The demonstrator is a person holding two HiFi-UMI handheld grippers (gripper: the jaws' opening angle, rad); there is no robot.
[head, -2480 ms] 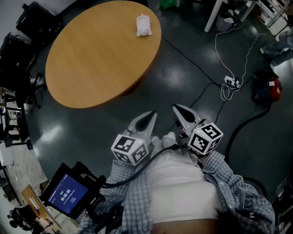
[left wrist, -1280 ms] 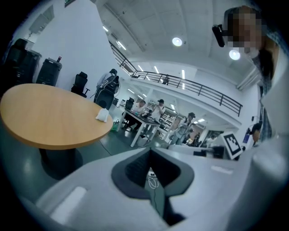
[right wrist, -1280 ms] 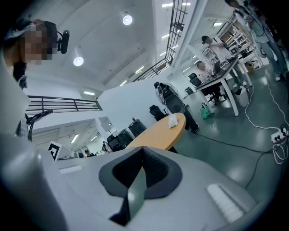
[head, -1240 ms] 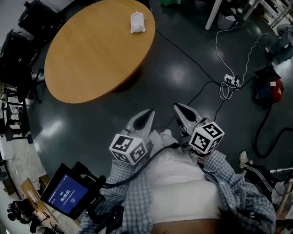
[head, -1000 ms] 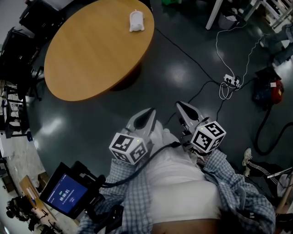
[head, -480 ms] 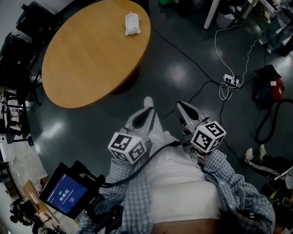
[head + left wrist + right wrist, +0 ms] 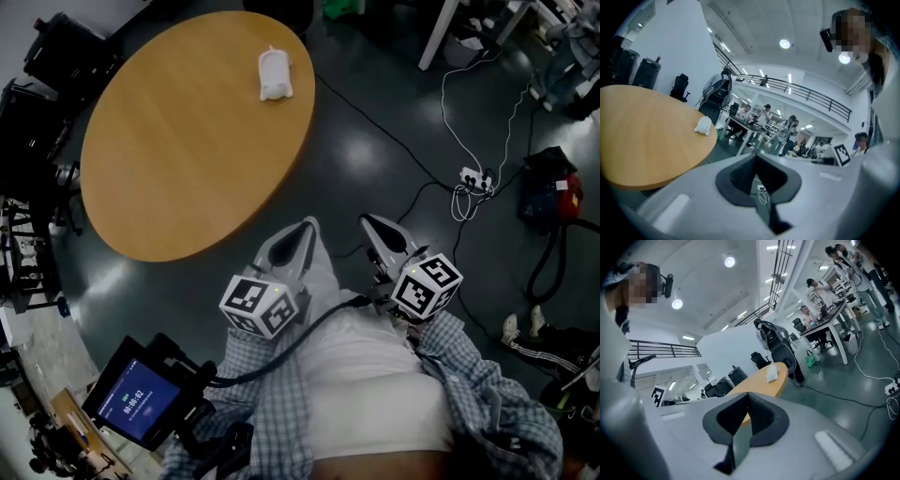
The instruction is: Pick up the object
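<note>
A small white soft object [image 7: 275, 75] lies near the far edge of a round wooden table [image 7: 178, 159]. It also shows in the left gripper view [image 7: 703, 125] and in the right gripper view [image 7: 772, 372]. My left gripper [image 7: 307, 226] and right gripper [image 7: 366, 221] are held close to the person's body over the dark floor, well short of the table. Both point toward the table. Each has its jaws shut tip to tip with nothing between them, as seen on the left gripper [image 7: 756, 156] and the right gripper [image 7: 747, 395].
Cables and a power strip [image 7: 473, 175] lie on the floor at the right, next to a red and blue machine [image 7: 548, 187]. Black chairs [image 7: 42, 84] crowd the table's left side. A small screen [image 7: 138, 400] hangs at lower left. Someone's shoes [image 7: 511, 328] show at the right.
The view has drifted, so the table and white object sit a little lower and nearer. Another person's shoes have come in at the right. Both grippers stay shut by the body.
</note>
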